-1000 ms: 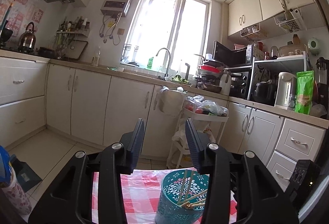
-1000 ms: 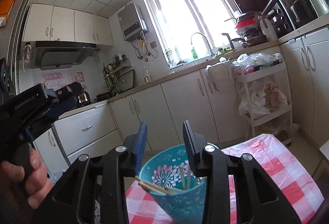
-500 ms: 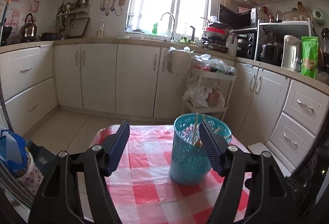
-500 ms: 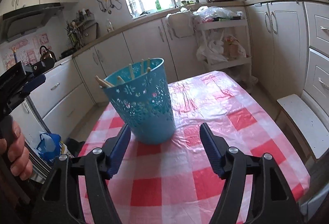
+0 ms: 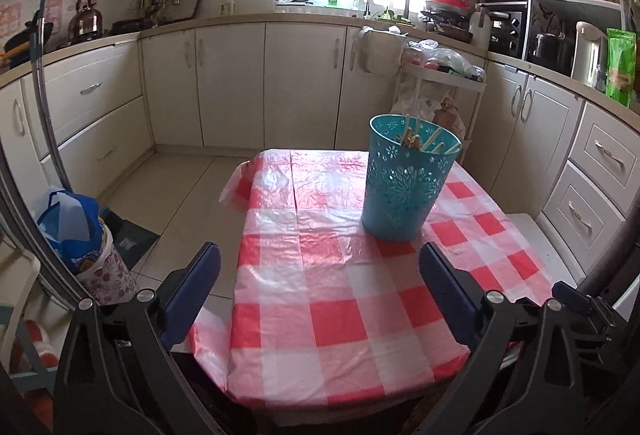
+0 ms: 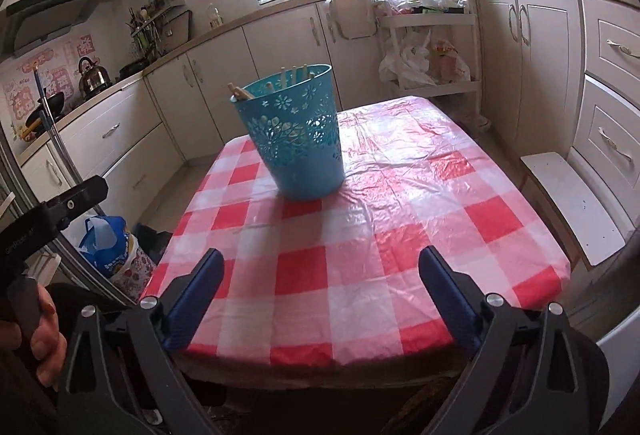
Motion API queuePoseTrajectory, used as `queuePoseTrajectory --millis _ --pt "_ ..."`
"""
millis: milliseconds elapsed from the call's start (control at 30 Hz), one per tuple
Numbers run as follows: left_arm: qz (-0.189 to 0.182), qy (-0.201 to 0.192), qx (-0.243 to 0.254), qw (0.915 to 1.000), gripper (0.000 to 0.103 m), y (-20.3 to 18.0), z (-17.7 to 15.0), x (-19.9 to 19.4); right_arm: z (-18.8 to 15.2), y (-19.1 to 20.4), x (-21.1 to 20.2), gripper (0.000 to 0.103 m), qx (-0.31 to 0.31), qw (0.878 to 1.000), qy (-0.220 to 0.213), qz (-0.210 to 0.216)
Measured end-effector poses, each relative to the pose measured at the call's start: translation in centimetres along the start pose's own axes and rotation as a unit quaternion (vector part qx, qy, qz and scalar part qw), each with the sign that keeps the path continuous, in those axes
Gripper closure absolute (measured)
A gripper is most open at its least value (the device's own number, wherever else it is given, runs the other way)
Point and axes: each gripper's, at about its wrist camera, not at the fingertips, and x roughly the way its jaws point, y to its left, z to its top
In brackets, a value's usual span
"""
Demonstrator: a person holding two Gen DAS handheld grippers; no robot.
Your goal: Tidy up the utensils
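Note:
A teal cut-out bucket [image 5: 404, 183] [image 6: 296, 139] stands upright on the red-and-white checked tablecloth [image 5: 340, 295] [image 6: 380, 227]. Several wooden chopsticks [image 5: 420, 141] [image 6: 256, 89] stick out of its top. My left gripper [image 5: 320, 263] hangs over the table's near edge, well short of the bucket, its jaws still opening with nothing between them. My right gripper [image 6: 320, 259] is also over the near part of the table, jaws opening and empty. At the right wrist view's left edge, a hand [image 6: 36, 335] holds the left gripper's handle.
White kitchen cabinets [image 5: 240, 83] line the back and right walls. A white trolley [image 6: 432, 47] with bags stands behind the table. A blue bag [image 5: 72, 235] and a patterned bin sit on the floor to the left. A white stool [image 6: 576, 207] is beside the table's right edge.
Both grippers have pulled back from the bucket and tipped downward, so the table top now fills the views. Their jaws have gone from narrow to wide apart.

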Motion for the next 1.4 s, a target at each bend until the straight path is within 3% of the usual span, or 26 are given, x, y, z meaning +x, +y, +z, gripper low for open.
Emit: queuePoseTrajectory --millis 400,700,1000,1233,1400 --pt "0.013 0.04 0.006 0.9991 0.008 -0.4 -2.7 -7.2 -3.3 1.9 -6.5 0.007 -0.007 0.999 0.041 0.014" --pt "0.009 0.054 0.019 0.9983 0.008 -1.0 -4.6 -10.6 -5.8 1.8 -8.4 0.007 0.003 0.998 0.062 0.014" --pt "-0.009 0.067 0.01 0.9977 0.008 -0.2 -6.0 -11.6 -8.9 1.5 -7.7 0.007 -0.008 0.996 0.091 -0.003" --pt "0.023 0.048 0.047 0.9975 0.008 -0.9 -7.5 -11.5 -10.6 2.3 -7.1 0.007 -0.054 0.996 0.067 -0.029" --pt "0.046 0.096 0.05 0.993 0.008 -1.1 -8.8 -9.6 -10.8 2.6 -6.8 0.007 -0.063 0.996 0.062 -0.027"
